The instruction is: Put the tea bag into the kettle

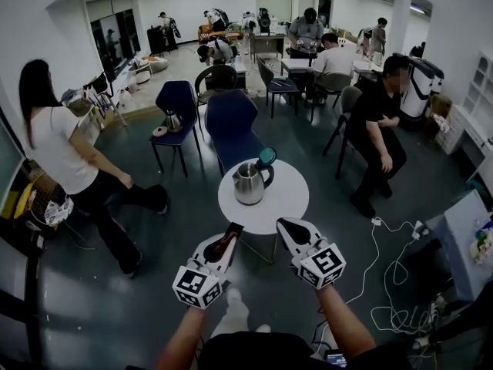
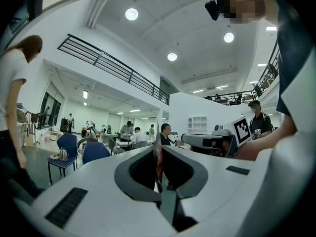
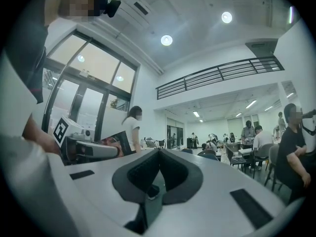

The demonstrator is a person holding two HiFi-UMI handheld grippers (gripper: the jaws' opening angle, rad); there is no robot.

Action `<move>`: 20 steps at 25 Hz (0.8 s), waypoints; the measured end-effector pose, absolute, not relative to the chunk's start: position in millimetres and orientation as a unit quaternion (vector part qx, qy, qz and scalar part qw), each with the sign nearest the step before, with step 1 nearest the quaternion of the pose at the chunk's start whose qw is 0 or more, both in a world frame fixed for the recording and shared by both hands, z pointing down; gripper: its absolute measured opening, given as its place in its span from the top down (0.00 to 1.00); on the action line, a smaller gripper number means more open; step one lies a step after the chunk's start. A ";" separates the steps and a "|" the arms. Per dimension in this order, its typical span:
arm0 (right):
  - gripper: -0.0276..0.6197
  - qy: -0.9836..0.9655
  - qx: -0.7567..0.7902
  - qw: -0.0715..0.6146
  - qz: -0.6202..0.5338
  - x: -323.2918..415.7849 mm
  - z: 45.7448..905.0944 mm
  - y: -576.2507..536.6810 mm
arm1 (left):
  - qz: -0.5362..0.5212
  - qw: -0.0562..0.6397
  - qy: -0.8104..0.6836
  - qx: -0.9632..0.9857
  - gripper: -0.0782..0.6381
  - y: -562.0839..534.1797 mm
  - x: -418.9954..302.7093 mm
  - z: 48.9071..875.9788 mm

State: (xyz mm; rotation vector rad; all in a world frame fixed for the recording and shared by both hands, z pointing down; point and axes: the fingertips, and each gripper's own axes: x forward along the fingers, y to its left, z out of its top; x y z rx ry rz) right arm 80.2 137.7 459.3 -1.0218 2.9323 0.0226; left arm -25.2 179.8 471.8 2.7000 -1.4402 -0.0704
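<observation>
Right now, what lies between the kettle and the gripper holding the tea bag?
Only a bare stretch of the white table lies between the left gripper, shut on the tea bag, and the kettle; the head view shows it.

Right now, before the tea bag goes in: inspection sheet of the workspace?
Surface: small round white table.
Job's things: stainless steel kettle upright on the table, its teal round lid apparently flipped open; flat dark red tea bag sachet in the left gripper.
Clutter: nothing seen on the table.
Grippers: left gripper shut on the sachet; right gripper shut, empty; both at the table's near edge.
Cables: white cables loose on the floor, right.
Surroundings: blue chairs behind the table; people around.
</observation>
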 end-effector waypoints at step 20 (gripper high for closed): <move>0.93 0.939 -0.344 0.010 0.005 51.8 463.4 30.7 | -0.029 0.054 -0.449 0.892 0.85 61.1 -49.2 474.3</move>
